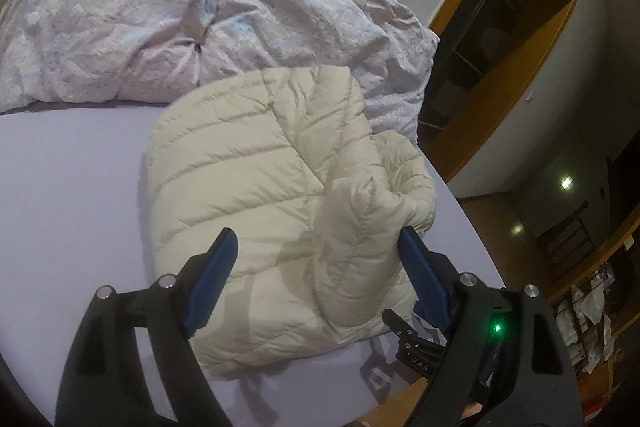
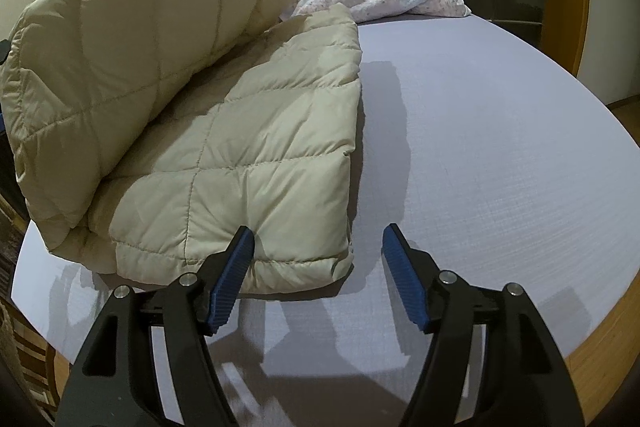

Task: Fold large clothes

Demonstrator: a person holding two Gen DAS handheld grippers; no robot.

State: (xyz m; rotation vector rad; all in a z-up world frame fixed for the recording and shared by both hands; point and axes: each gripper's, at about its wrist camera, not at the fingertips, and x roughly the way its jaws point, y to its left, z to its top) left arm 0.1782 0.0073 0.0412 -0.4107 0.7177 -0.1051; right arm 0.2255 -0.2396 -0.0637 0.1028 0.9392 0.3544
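1. Seen from the left wrist, the cream quilted jacket (image 1: pixel 256 187) lies folded on the bed (image 1: pixel 72 187) near its right edge, just ahead of the left gripper (image 1: pixel 316 239); its jaws stand wide, holding nothing, with the puffy sleeve (image 1: pixel 384 187) beyond them. A crumpled floral duvet (image 1: pixel 160 15) sits further back.
2. From the right wrist, the right gripper (image 2: pixel 318 239) gapes wide over the jacket's stitched near corner (image 2: pixel 316 247), its left finger (image 2: pixel 230 279) touching the hem, nothing clamped.

Cream quilted puffer jacket (image 1: pixel 256 163): stitched channel pattern (beige-olive in the right wrist view). Crumpled duvet (image 1: pixel 160 27): pale pink with faint blue print. Flat bed sheet (image 1: pixel 72 187): plain lavender. Gripper pads (image 2: pixel 232 283): ribbed blue on black arms.
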